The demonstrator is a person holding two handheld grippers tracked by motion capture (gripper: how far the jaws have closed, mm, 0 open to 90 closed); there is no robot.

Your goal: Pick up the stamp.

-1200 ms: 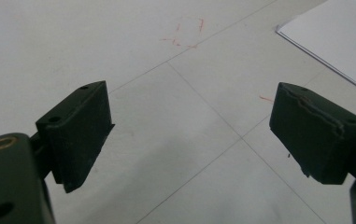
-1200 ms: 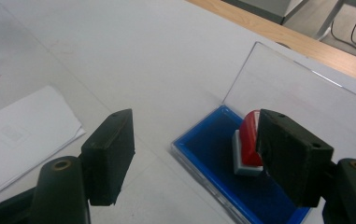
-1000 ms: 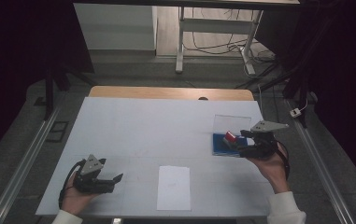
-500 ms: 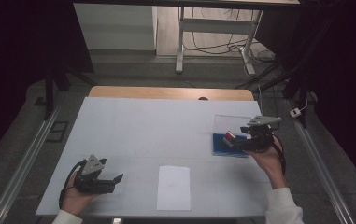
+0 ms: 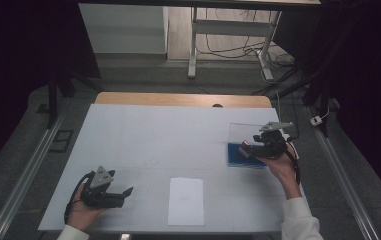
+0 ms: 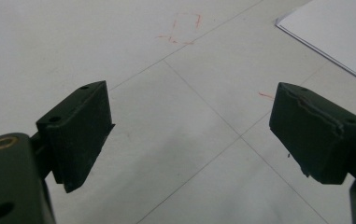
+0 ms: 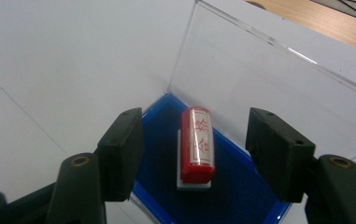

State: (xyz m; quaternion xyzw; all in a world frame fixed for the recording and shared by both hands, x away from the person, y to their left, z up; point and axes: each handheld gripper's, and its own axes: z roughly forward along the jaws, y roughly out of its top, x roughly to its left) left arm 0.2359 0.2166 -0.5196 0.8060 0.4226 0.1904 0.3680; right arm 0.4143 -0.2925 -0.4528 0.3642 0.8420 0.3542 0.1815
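A red cylindrical stamp point(image 7: 196, 140) with red characters on its label lies on a white holder in a blue padded tray point(image 7: 161, 154). A clear upright lid point(image 7: 259, 79) stands behind the tray. My right gripper point(image 7: 199, 142) is low over the tray with the stamp between its jaws, which have just been closing; the pads stand clear of the stamp on both sides. In the high view the right gripper point(image 5: 249, 149) is at the table's right over the blue tray point(image 5: 237, 157). My left gripper point(image 5: 127, 191) rests at the front left, open and empty, as the left gripper view point(image 6: 185, 130) confirms.
A white sheet of paper point(image 5: 186, 201) lies at the front centre of the white table point(image 5: 168, 135); its corner point(image 6: 334, 32) is to the right of the left gripper. Faint red pen marks point(image 6: 185, 28) sit on the tabletop. A wooden strip point(image 5: 178, 99) edges the far side.
The right hand has moved a little farther onto the blue tray and lower, and its jaws have narrowed around the stamp. The left hand has stayed put.
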